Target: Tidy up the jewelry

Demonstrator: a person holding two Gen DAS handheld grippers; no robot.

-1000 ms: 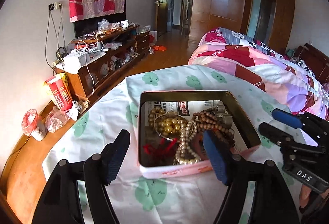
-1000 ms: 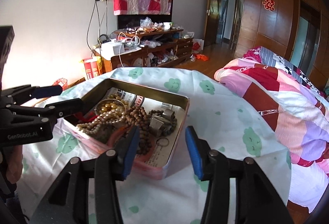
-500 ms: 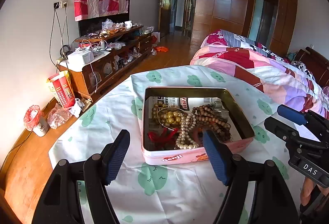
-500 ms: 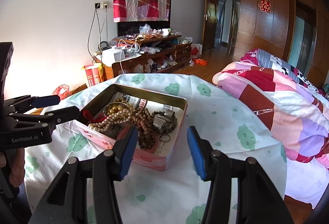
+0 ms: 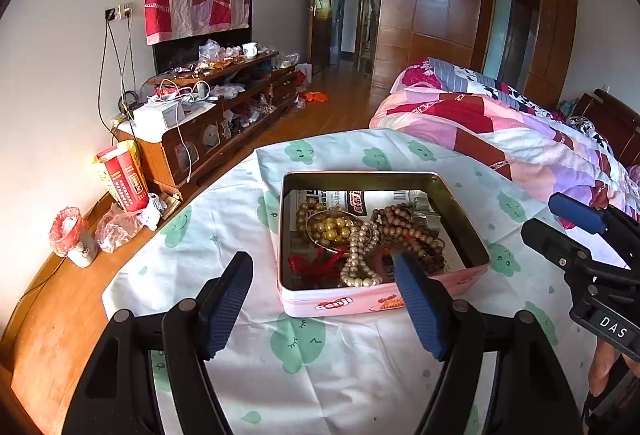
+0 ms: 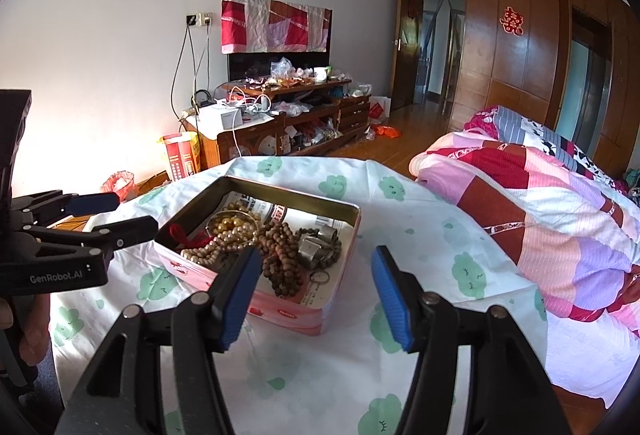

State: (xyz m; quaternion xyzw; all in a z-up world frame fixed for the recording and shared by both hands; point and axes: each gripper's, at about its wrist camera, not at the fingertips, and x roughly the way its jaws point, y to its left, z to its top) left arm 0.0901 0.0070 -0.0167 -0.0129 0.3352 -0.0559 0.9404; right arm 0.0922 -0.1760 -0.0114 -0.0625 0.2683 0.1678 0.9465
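Note:
A pink rectangular tin (image 5: pixel 352 303) (image 6: pixel 288 311) stands open on a cloth-covered table (image 5: pixel 320 375). It holds a pearl strand (image 5: pixel 358 259), gold beads (image 5: pixel 334 229), brown wooden beads (image 5: pixel 412 231) (image 6: pixel 282 255), a red tassel (image 5: pixel 316 263) and silver pieces (image 6: pixel 318 245) on newspaper. My left gripper (image 5: pixel 326 303) is open and empty, just in front of the tin. My right gripper (image 6: pixel 314 295) is open and empty, in front of the tin's right corner. Each gripper shows in the other's view.
A bed with a pink patchwork quilt (image 5: pixel 500 127) lies right of the table. A cluttered wooden TV cabinet (image 5: pixel 216 103) stands along the left wall. A red box (image 5: pixel 122 175) and plastic bags (image 5: pixel 116 227) sit on a wooden ledge at the left.
Both grippers have pulled back and up from the tin, which now looks smaller and farther. Both stay open and empty.

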